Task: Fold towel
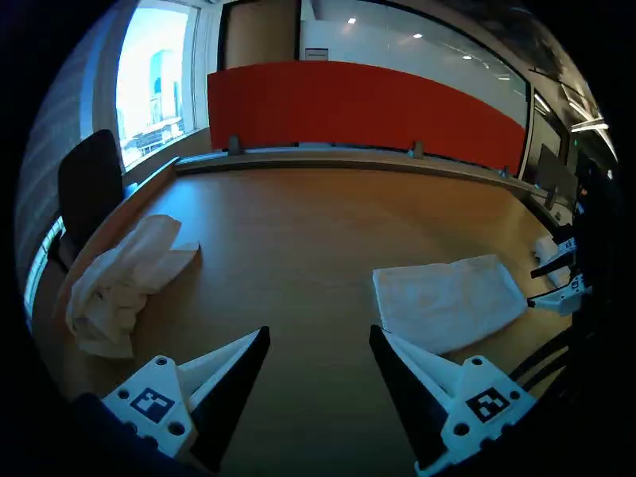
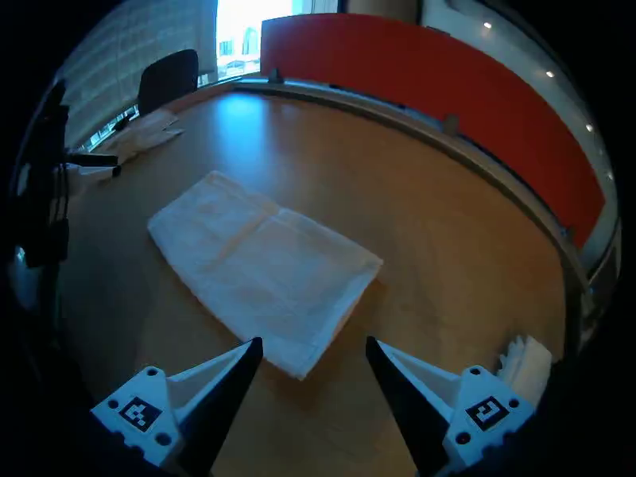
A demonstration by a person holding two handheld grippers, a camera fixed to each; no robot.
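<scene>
A white towel (image 2: pixel 262 258) lies folded into a flat rectangle on the wooden table (image 2: pixel 413 207). My right gripper (image 2: pixel 314 343) hangs open just above its near corner, nothing between the fingers. In the left gripper view the same folded towel (image 1: pixel 445 300) lies to the right, and my left gripper (image 1: pixel 319 332) stands open over bare wood beside the towel's near left corner. The other gripper's fingers (image 1: pixel 560 286) show at the far right edge there. A second white towel (image 1: pixel 123 282) lies crumpled in a heap at the table's left edge.
A red partition (image 1: pixel 358 107) runs along the far side of the table. A dark chair (image 1: pixel 87 187) stands by the window at the left. A small white crumpled thing (image 2: pixel 525 362) lies near the table's right edge. Bare wood stretches between the two towels.
</scene>
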